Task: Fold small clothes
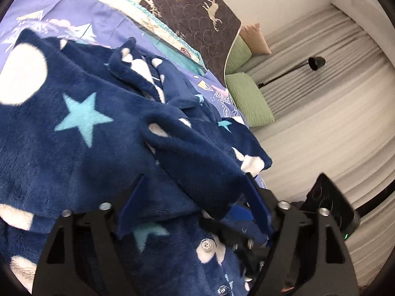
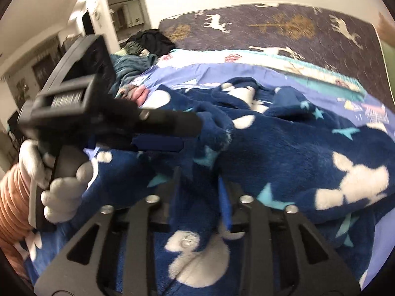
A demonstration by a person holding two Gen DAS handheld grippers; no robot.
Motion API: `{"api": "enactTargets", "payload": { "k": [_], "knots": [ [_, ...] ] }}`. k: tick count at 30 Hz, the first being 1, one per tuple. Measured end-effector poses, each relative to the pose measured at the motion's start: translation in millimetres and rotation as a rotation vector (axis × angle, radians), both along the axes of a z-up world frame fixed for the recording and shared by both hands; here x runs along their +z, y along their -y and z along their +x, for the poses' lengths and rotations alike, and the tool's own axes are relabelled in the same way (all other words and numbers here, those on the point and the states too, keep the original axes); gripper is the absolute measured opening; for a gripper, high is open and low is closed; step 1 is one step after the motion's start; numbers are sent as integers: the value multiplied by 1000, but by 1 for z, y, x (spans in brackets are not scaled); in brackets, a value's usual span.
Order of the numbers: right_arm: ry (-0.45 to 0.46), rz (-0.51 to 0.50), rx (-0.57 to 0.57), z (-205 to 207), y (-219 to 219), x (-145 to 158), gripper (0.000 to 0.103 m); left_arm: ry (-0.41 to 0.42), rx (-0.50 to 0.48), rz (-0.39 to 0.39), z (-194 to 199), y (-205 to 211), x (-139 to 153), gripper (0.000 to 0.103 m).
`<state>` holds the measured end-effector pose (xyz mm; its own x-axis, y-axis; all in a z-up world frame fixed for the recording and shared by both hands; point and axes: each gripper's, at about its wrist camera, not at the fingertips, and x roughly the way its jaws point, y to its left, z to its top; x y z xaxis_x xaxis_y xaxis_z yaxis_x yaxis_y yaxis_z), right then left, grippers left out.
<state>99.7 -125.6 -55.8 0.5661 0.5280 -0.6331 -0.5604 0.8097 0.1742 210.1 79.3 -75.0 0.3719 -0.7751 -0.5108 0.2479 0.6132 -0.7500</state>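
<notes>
Nearest me, the left gripper (image 1: 195, 207) has its fingers spread wide around a fleece fold, not pinching it. The right gripper (image 2: 200, 197) fingers stand part open with fleece between them; grip unclear. The star-print fleece garment (image 1: 81, 128) lies rumpled on the bed (image 2: 187, 71), below the deer-print blanket (image 2: 271, 29). I judge a fold just laid; next I re-grip an edge.

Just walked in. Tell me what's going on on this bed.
A person in grey gloves is folding a navy fleece garment with stars and white patches on a bed. The left hand-held gripper has its jaws wide, with a fold of fleece lying between them. The right hand-held gripper has narrower jaws around a bunched fold; whether it pinches is unclear. The garment is still rumpled, not neatly folded.
</notes>
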Motion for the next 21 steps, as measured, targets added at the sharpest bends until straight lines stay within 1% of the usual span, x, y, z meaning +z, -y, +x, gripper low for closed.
{"api": "enactTargets", "payload": {
  "k": [4, 7, 8, 9, 10, 11, 12, 13, 14, 16, 17, 18, 20, 21],
  "knots": [
    [10, -30, 26, -4, -7, -2, 36, -71, 38, -31, 6, -8, -11, 82],
    [23, -50, 42, -7, -12, -4, 36, -76, 51, -12, 10, -1, -10, 82],
    [24, -54, 45, -8, -12, -3, 37, -68, 51, 10, 11, 3, -9, 71],
    [24, -54, 49, -9, -12, -3, 38, -54, 45, 20, 12, 7, -8, 54],
    [25, -55, 49, -10, -11, -1, 40, -42, 18, 16, 12, 13, -7, 11],
    [30, -59, 43, -12, -9, 1, 44, -44, -2, 9, 15, 18, -7, 8],
    [35, -63, 36, -14, -6, 3, 46, -23, 0, 19, 14, 21, -1, 8],
    [42, -64, 28, -16, -3, 6, 49, 38, -9, 47, 11, 26, 13, 8],
    [52, -60, 19, -19, 3, 9, 53, 75, -16, 58, 8, 27, 22, 8],
    [73, -19, 7, -27, 24, 18, 58, 193, -24, 82, -2, 25, 64, 8],
    [81, 3, -9, -31, 40, 23, 60, 239, -18, 101, -5, 21, 80, 8],
    [84, 10, -37, -32, 53, 26, 61, 290, -8, 124, -8, 15, 99, 8],
    [73, 11, -100, -31, 76, 27, 61, 366, 10, 171, -14, 0, 127, 8],
    [52, 12, -151, -27, 93, 24, 61, 386, 25, 195, -15, -9, 136, 8]
  ]
}}
